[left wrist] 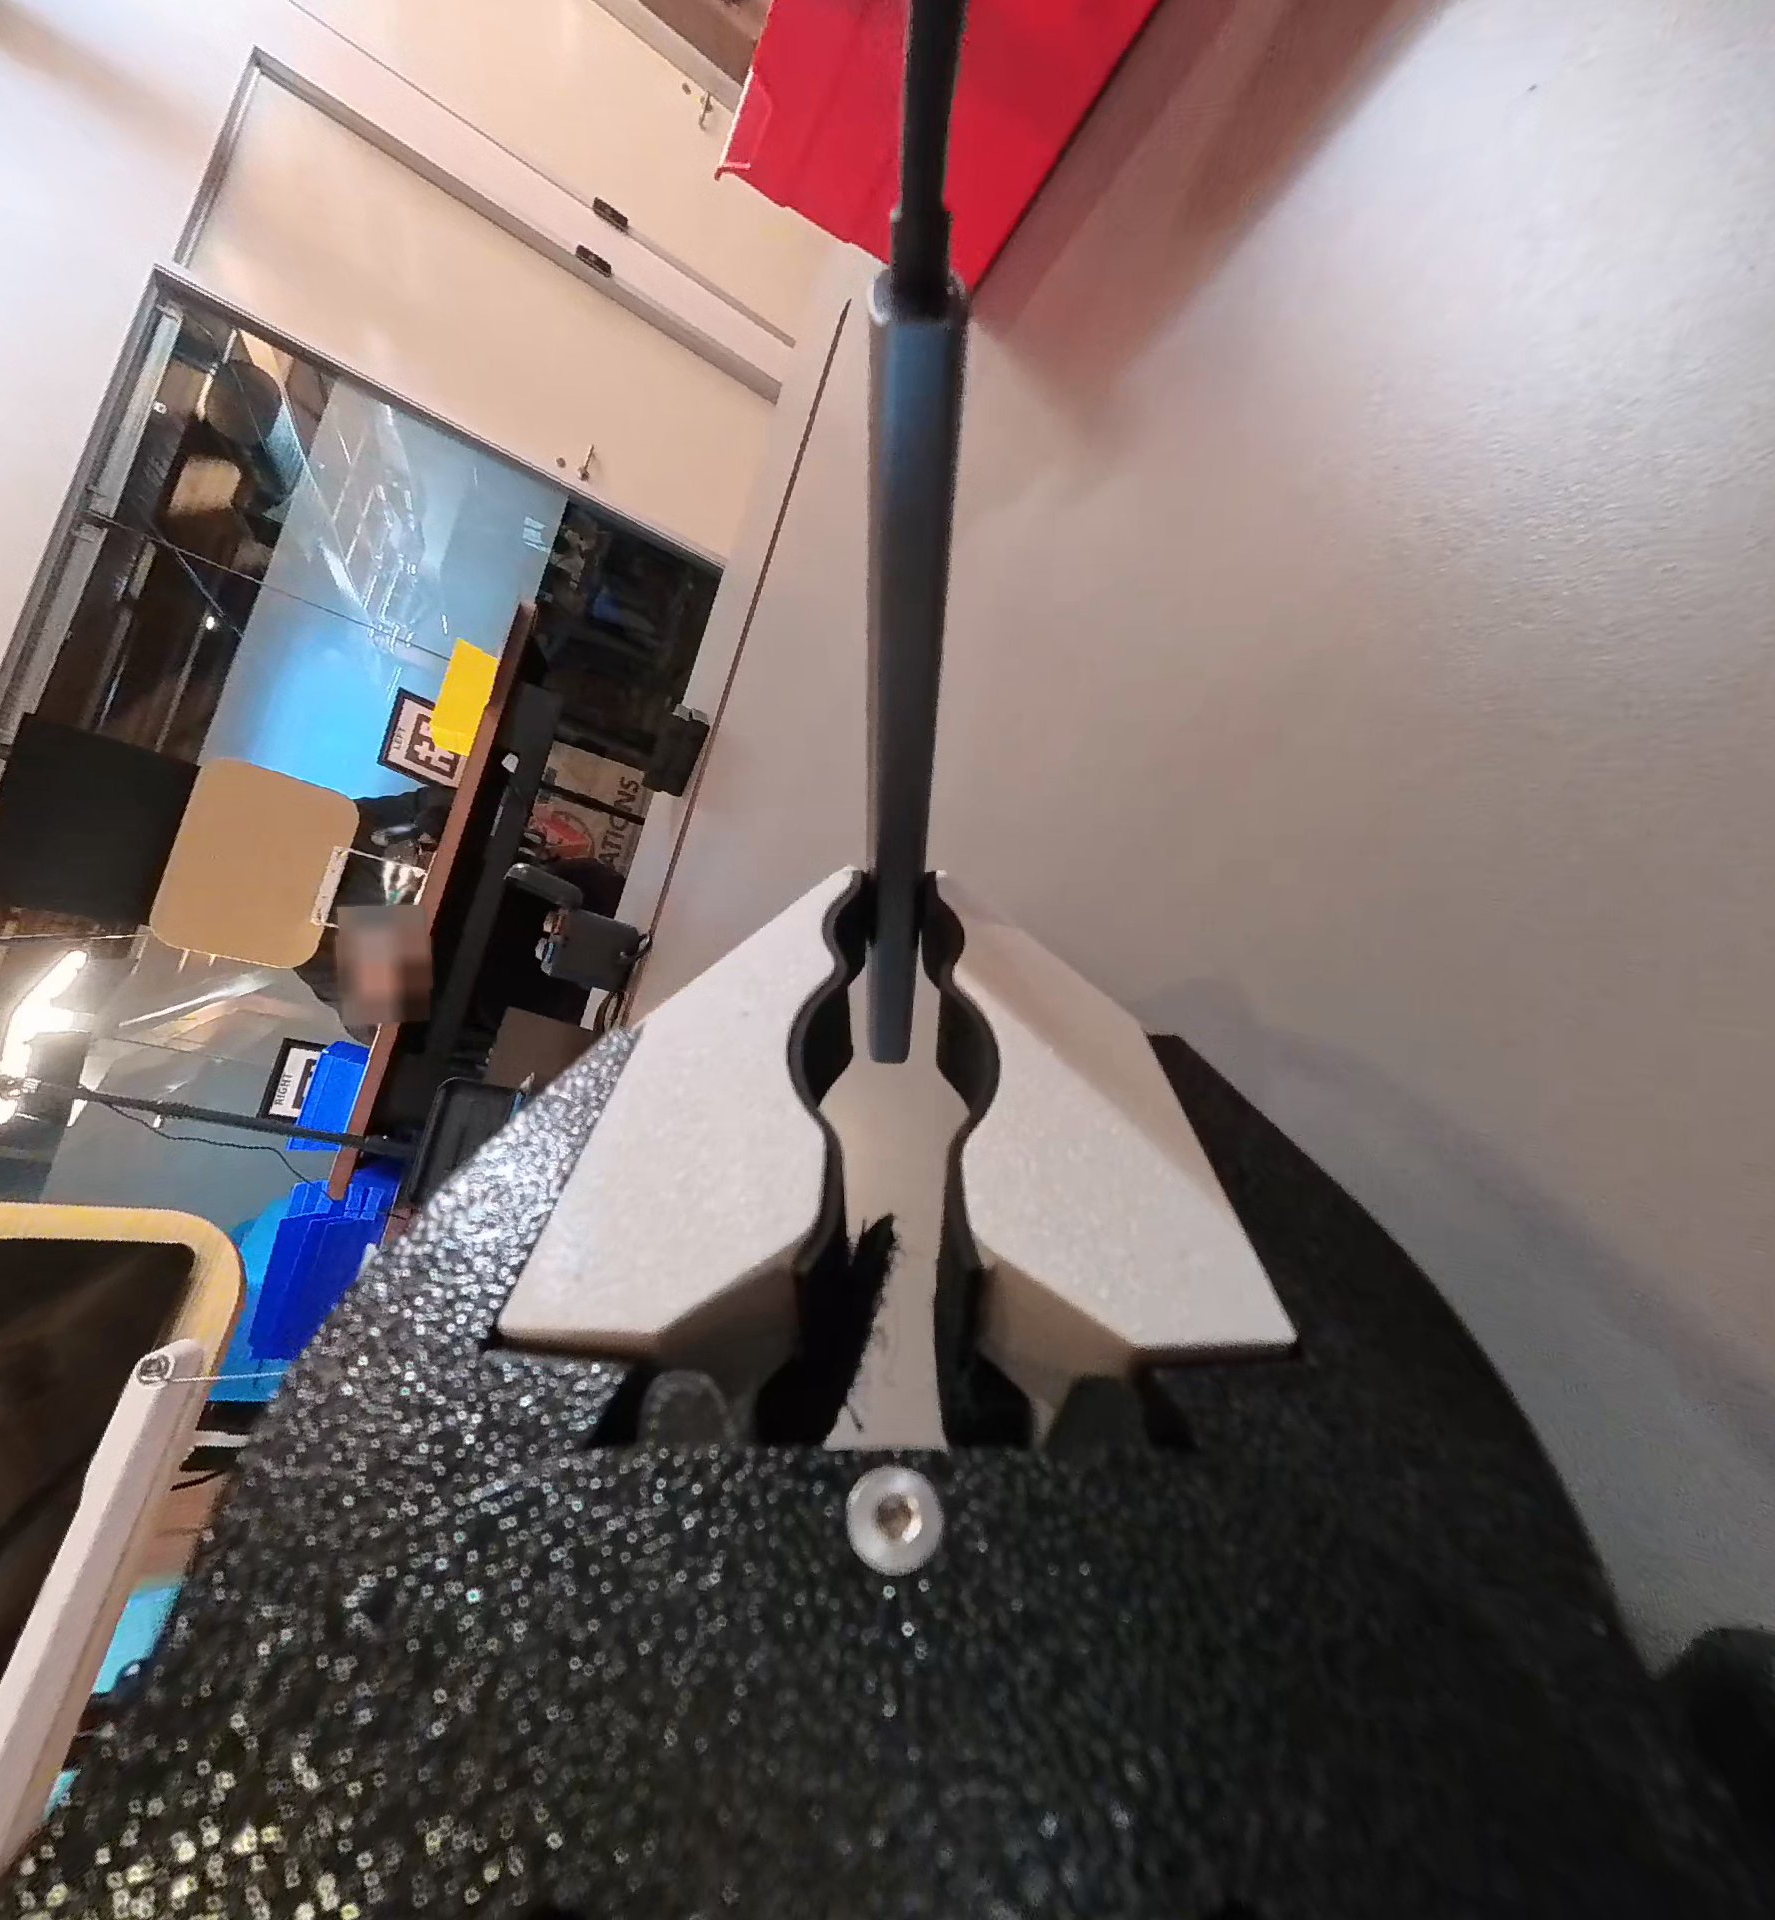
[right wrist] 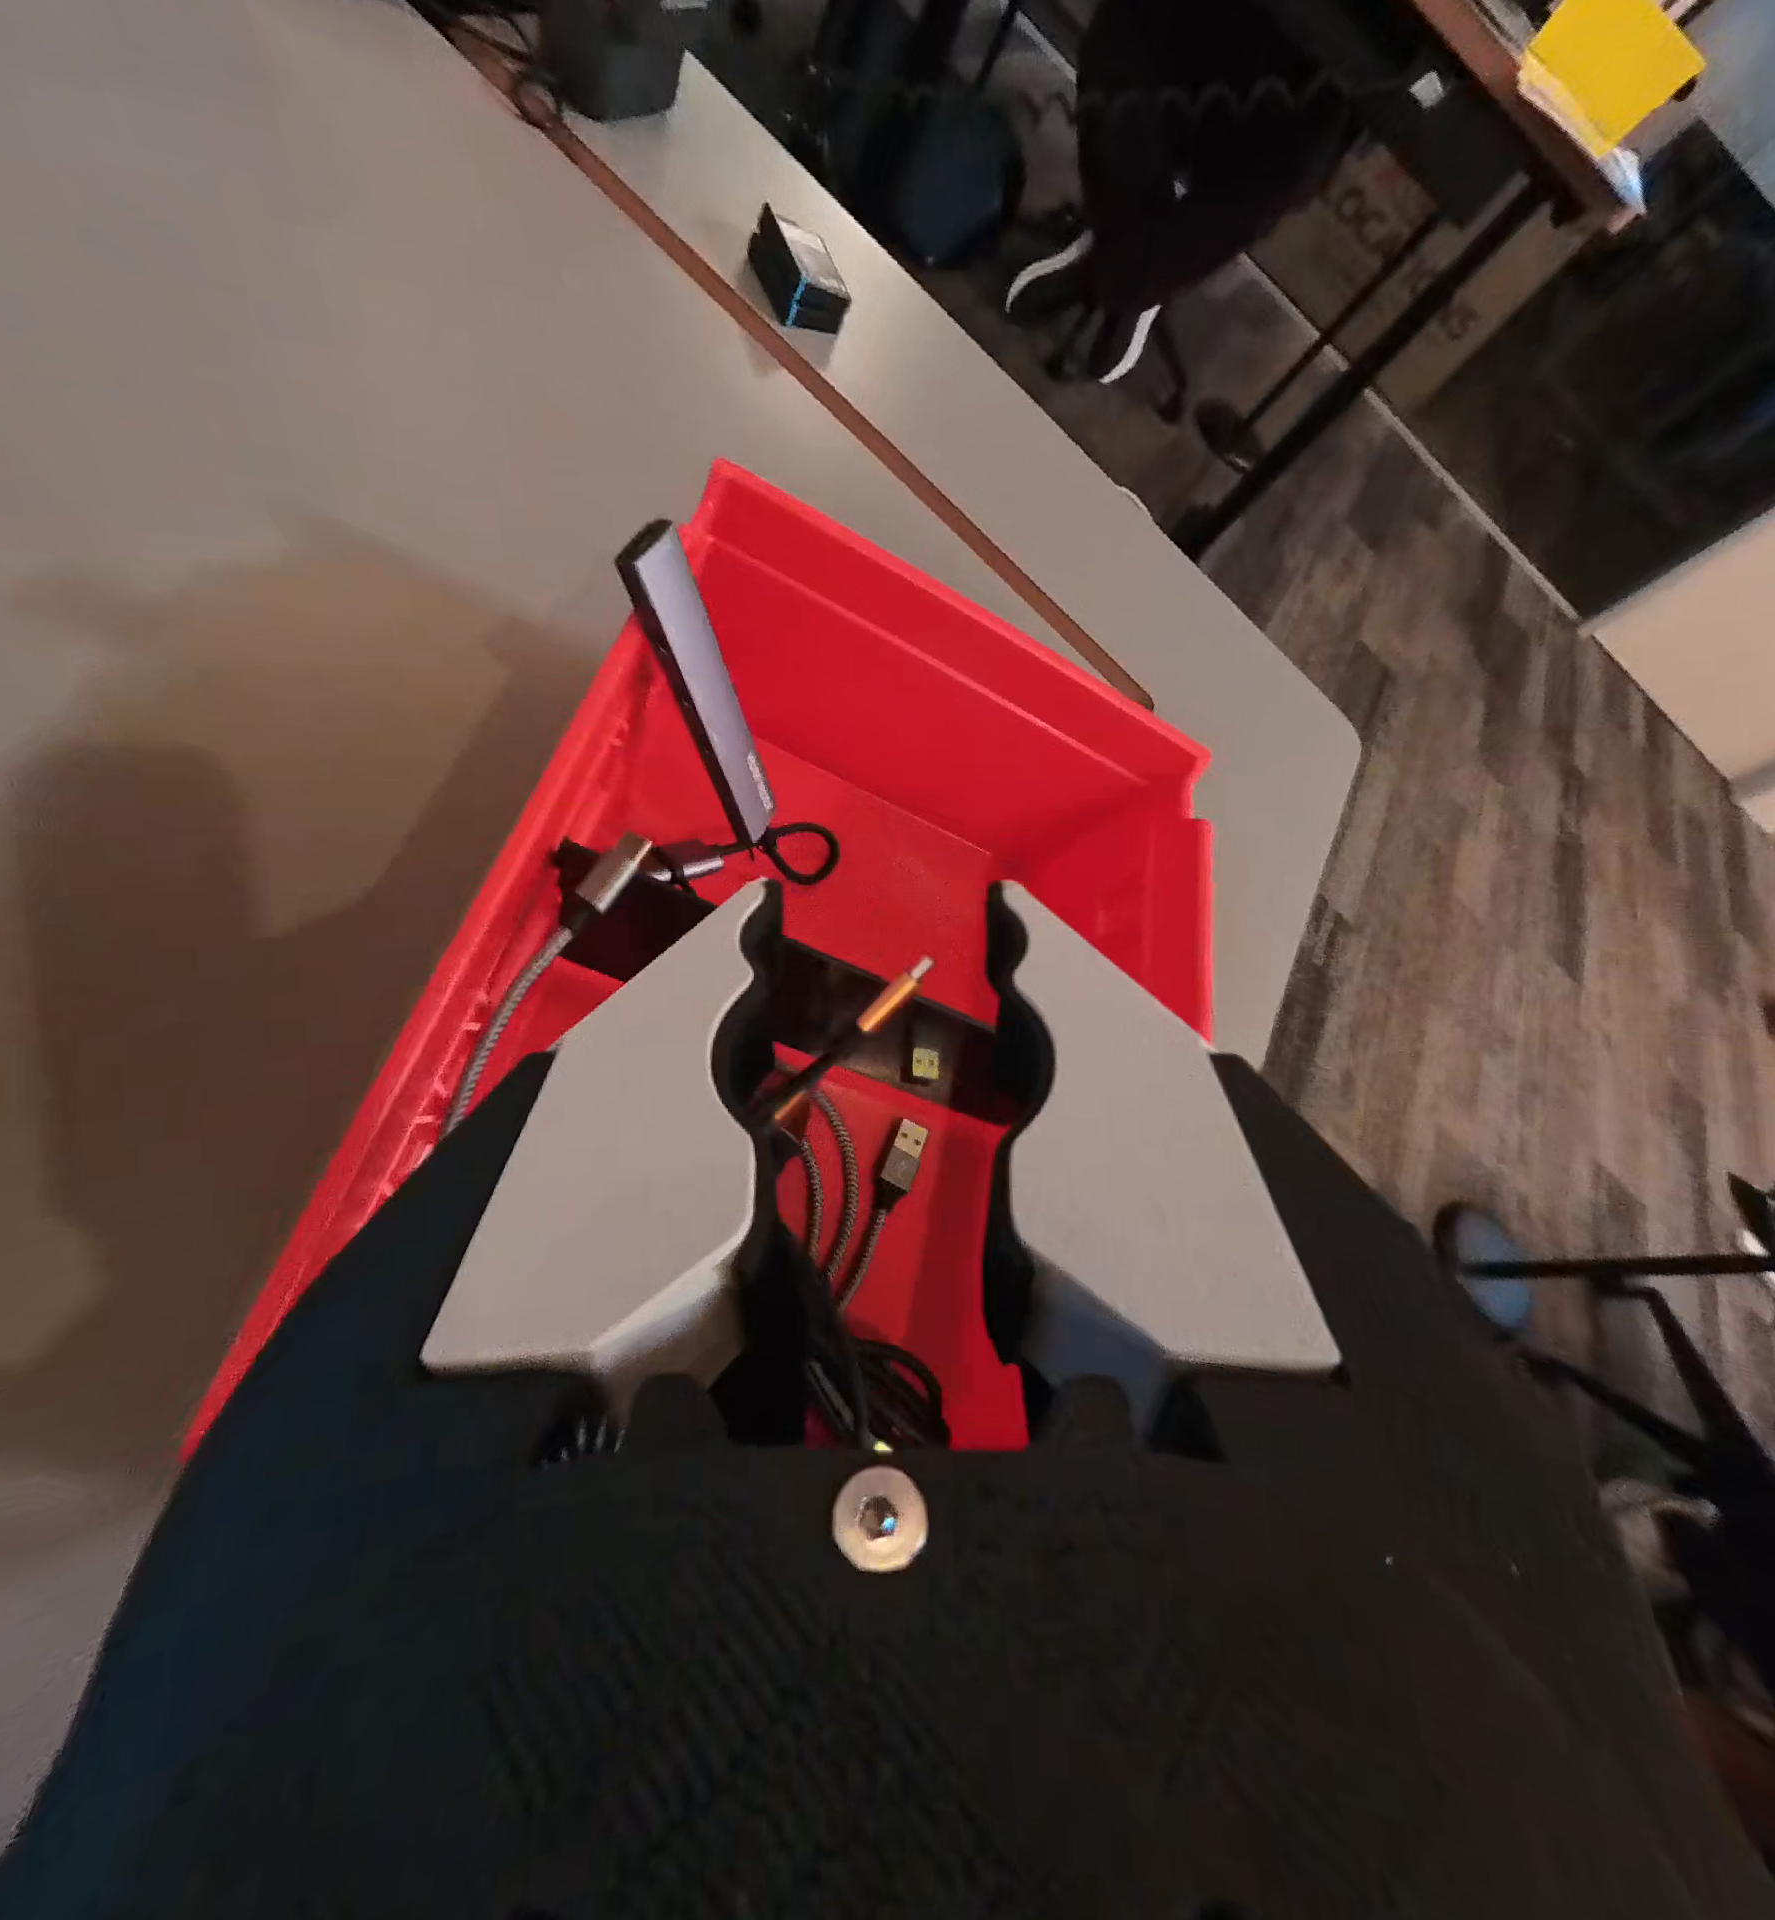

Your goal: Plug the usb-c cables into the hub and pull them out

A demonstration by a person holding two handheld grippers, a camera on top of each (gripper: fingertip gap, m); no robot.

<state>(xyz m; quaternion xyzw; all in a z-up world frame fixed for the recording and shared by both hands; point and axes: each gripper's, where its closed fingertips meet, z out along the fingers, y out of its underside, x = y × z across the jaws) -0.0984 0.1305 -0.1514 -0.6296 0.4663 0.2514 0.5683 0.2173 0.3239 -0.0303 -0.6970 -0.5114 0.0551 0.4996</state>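
Observation:
My left gripper [left wrist: 898, 885] is shut on one end of a slim grey hub [left wrist: 909, 623], seen edge-on. The hub's black cable [left wrist: 924, 125] runs away toward a red bin [left wrist: 831, 114]. In the right wrist view the hub [right wrist: 701, 691] slants over the bin's left wall [right wrist: 592, 790], with its short cable looped [right wrist: 805, 852] inside; the left gripper does not show there. My right gripper [right wrist: 881, 904] is open and empty above the bin. Below its gap lie braided cables with an orange-collared usb-c plug [right wrist: 893, 1003] and a USB-A plug [right wrist: 904, 1153]. A silver braided plug [right wrist: 608, 873] rests at the left wall.
The red bin stands on a white table [right wrist: 239, 364] near its right edge, with carpet floor [right wrist: 1485, 831] beyond. A small black box [right wrist: 798, 270] sits farther back on the table. A dark tripod [right wrist: 1693, 1299] stands at the right. A wood-framed screen [left wrist: 52, 1403] is at my left. One gripper's finger ends stand about 40 centimeters off the other's.

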